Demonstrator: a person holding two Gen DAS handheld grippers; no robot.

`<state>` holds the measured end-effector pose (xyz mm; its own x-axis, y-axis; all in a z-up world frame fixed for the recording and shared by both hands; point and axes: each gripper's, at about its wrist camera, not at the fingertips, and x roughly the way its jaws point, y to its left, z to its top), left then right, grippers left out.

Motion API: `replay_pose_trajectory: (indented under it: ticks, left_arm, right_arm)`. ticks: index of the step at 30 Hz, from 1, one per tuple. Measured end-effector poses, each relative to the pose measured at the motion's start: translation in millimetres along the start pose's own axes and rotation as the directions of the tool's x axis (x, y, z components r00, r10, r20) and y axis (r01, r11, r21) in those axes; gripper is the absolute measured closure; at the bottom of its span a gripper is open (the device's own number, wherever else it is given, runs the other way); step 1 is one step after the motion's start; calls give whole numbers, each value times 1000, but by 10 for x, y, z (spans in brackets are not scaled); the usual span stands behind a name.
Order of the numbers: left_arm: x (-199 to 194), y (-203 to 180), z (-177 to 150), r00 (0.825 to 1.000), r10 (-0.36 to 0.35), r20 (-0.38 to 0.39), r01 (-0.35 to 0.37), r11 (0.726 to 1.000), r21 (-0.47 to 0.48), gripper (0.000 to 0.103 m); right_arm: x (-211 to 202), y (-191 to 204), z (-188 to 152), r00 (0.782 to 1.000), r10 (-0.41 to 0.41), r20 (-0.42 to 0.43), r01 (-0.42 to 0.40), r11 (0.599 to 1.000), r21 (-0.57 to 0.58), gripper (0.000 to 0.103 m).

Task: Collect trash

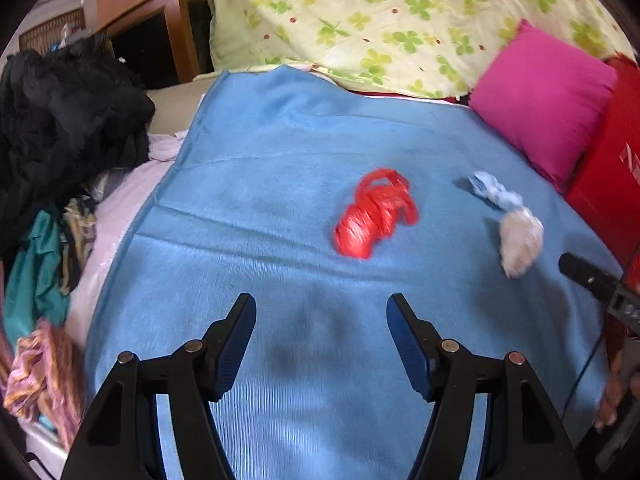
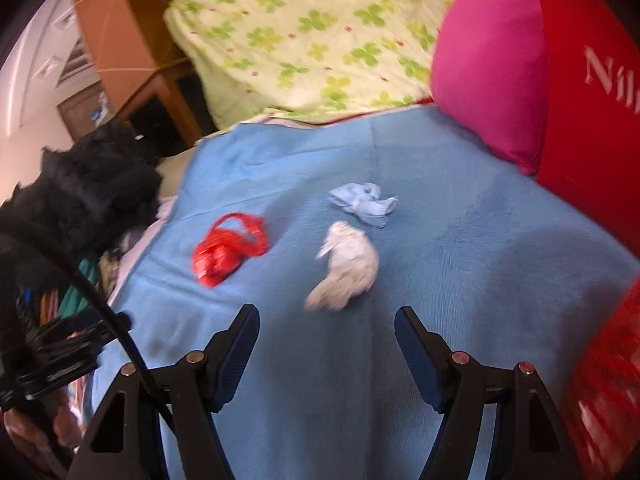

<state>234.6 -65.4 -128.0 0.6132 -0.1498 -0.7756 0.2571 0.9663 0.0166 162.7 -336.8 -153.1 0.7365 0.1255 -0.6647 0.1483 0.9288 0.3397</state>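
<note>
In the left wrist view the left gripper (image 1: 321, 308) fills the lower middle of the frame, its jaws standing well apart with nothing between them — only the blue blanket (image 1: 260, 200) shows in the gap, and the blue-padded fingers (image 1: 240, 344) touch nothing. The red crumpled wrapper (image 1: 374, 214) lies on the blanket above and slightly right of the jaws, clear of both fingertips; the light blue crumpled scrap (image 1: 494, 192) and the white crumpled wad (image 1: 520, 238) lie further right, near the frame's right edge, just beside each other. In the right wrist view the right gripper (image 2: 326, 312) sits at the lower middle, its jaws likewise wide and empty over bare blanket (image 2: 460, 240). The white wad (image 2: 346, 268) lies just above the jaws, a little left of their midline and closest to the left finger's tip, not touching it; the light blue scrap (image 2: 364, 200) lies above it, and the red wrapper (image 2: 228, 248) further left. A pink cushion (image 2: 488, 72) and a red bag (image 2: 592, 100) fill the upper right, a clover-print quilt (image 2: 304, 36) the top, and a black garment heap (image 2: 88, 188) the left edge.
</note>
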Motion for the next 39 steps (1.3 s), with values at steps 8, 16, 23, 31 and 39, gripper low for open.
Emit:
replay_pose_trajectory:
  ticks: [8, 16, 23, 31, 39]
  left_arm:
    - [872, -164, 539, 990, -138, -39, 140, 988, 60, 35]
    - [1323, -352, 536, 966, -214, -145, 217, 976, 4, 57]
    - [646, -494, 313, 985, -146, -93, 149, 988, 26, 58]
    - [-417, -651, 72, 994, -101, 47, 97, 992, 83, 58]
    - [-1200, -913, -62, 981, -89, 174, 63, 987, 146, 58]
  right_arm:
    - [758, -327, 203, 997, 66, -48, -63, 996, 61, 34]
    - [937, -331, 276, 995, 73, -66, -74, 997, -14, 71]
    - [584, -241, 188, 997, 79, 17, -78, 996, -48, 73]
    - [-208, 16, -163, 986, 107, 127, -99, 993, -66, 73]
    - [-1092, 133, -327, 975, 94, 199, -74, 991, -108, 73]
